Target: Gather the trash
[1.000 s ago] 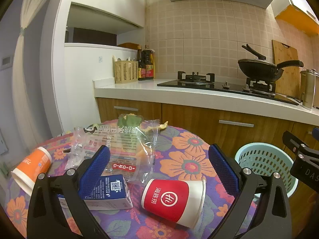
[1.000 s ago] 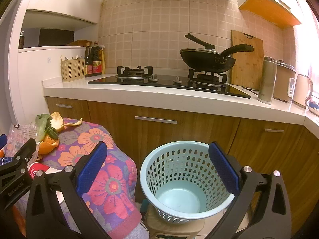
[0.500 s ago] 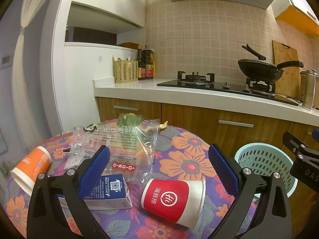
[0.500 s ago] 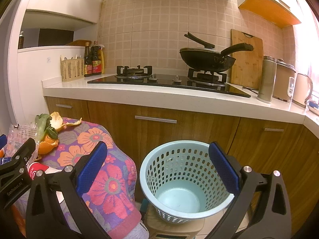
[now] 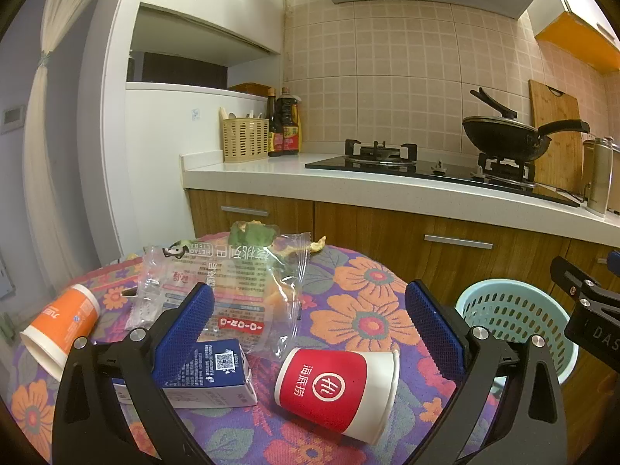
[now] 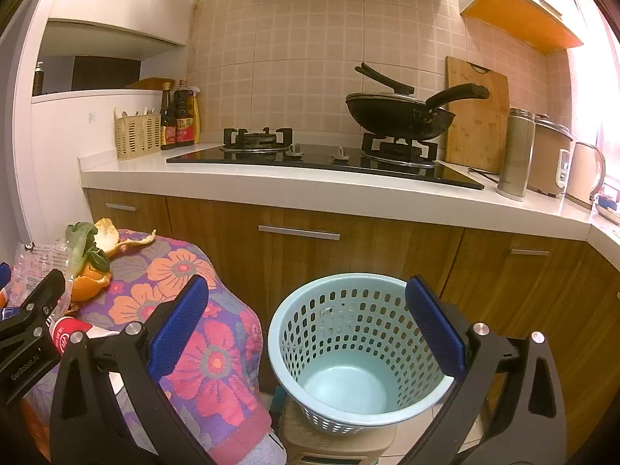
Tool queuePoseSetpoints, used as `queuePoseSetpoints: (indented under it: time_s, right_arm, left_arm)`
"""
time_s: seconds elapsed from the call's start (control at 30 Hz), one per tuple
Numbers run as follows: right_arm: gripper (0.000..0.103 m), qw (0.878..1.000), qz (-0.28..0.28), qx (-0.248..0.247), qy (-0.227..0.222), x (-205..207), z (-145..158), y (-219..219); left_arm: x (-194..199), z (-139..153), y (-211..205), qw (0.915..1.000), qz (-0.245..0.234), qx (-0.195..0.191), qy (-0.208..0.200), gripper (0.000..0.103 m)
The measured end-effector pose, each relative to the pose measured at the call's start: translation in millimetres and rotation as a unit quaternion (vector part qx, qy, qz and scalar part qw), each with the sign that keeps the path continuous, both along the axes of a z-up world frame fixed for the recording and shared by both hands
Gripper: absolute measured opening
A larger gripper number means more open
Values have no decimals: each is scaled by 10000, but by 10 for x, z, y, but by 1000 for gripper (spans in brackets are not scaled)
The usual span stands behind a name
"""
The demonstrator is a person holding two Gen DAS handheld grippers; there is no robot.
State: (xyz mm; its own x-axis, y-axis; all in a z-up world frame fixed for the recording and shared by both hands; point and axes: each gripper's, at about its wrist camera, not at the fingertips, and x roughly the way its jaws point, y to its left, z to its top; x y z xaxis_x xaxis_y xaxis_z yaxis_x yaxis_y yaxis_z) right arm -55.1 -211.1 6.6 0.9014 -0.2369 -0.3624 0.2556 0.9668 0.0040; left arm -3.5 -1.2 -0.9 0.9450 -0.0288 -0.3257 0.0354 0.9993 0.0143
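Red cup (image 5: 336,389): on its side on the flowered table (image 5: 364,310), between the left gripper (image 5: 310,321) fingers.
Left jaws: spread wide, empty.
Right gripper (image 6: 306,321): jaws spread, empty, above the basket (image 6: 360,348).
Wrapper (image 5: 248,290), carton (image 5: 217,372), orange cup (image 5: 62,325): on the table.

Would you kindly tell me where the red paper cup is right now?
In the left wrist view, the red paper cup lies on its side on the floral tablecloth, right of the blue carton.

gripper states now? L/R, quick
Left gripper: open, holding nothing, above the red paper cup.
Right gripper: open, holding nothing, facing the blue basket.
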Motion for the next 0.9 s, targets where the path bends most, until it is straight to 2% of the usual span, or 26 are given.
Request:
queuePoseSetpoints:
  time_s: [0.47,0.9]
  right_arm:
    - [97,10000,-4,-26,-24,3,9,3]
    - [97,10000,11,-33,-14,22,7,20]
  left_arm:
    - [-3,-4,37,9998,-65,-205,59,96]
    - [6,-10,25,9998,-101,-164,68,96]
